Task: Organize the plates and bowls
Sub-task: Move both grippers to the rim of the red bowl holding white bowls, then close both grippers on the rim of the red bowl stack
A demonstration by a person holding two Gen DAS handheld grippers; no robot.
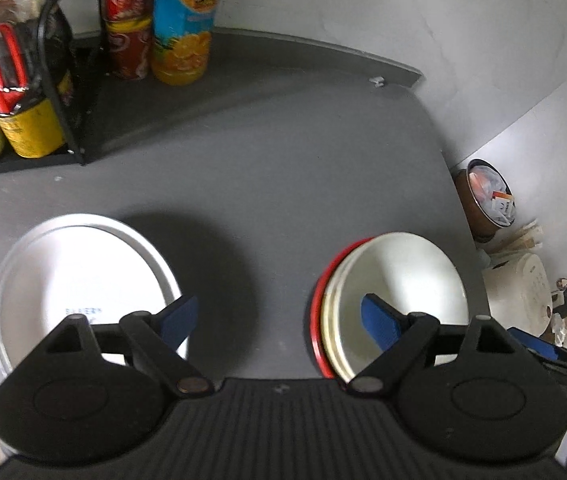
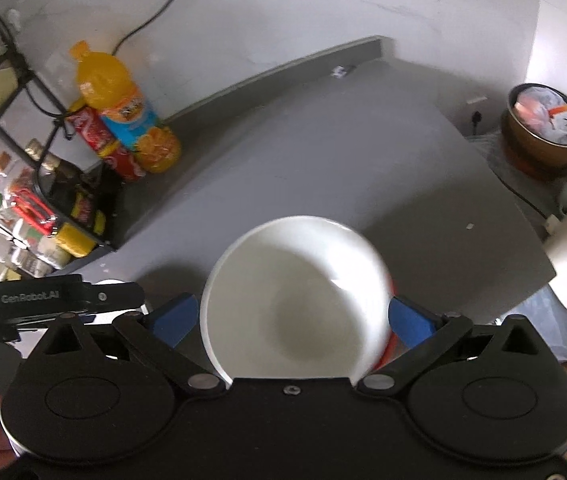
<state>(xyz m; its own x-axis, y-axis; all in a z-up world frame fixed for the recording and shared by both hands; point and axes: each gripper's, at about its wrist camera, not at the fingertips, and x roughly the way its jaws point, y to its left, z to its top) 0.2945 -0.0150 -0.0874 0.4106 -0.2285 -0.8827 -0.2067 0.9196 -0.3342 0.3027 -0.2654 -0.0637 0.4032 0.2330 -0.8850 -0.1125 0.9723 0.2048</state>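
Left hand-held gripper (image 1: 275, 316) spread wide over counter (image 1: 283, 152), right hand-held gripper (image 2: 293, 316) open around white bowl (image 2: 295, 296)

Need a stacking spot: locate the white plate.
In the left wrist view, the white plate lies flat on the grey counter, left of the stacked bowls and below the left gripper.

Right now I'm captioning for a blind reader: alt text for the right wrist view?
The open right tool straddles a round white ceramic bowl on a grey countertop. An orange juice bottle stands at the back left.
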